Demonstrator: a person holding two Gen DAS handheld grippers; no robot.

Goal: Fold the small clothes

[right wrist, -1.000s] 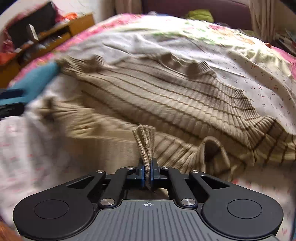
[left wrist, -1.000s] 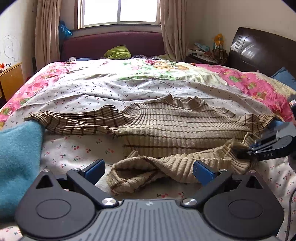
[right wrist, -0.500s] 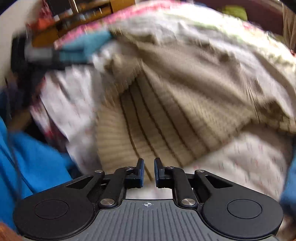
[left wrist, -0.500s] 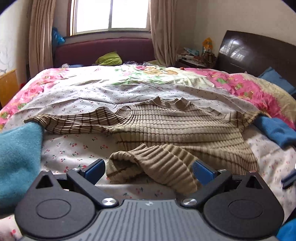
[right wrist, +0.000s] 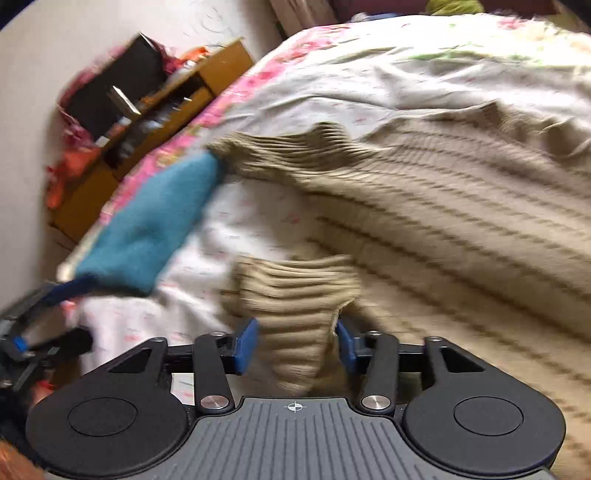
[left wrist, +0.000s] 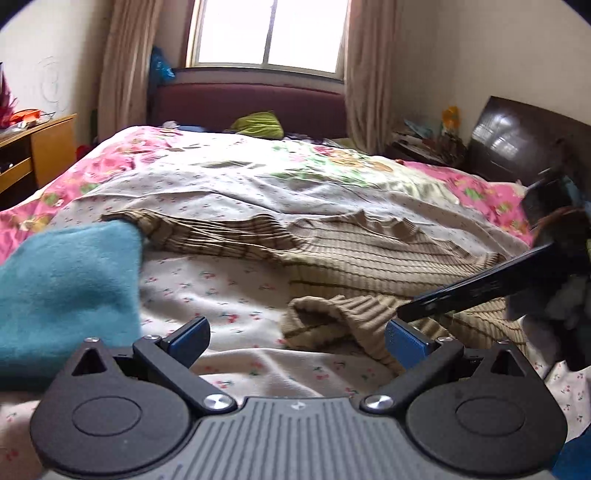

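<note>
Right tool (right wrist: 295,341) astride sweater's (right wrist: 461,206) folded cuff (right wrist: 295,295)

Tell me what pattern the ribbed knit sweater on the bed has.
The ribbed knit sweater is beige with thin dark brown stripes forming a loose check, clearest in the left wrist view.

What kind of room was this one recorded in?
A home bedroom: a bed under a floral sheet, its dark headboard at right, and a curtained window. A striped beige sweater lies on it.
</note>
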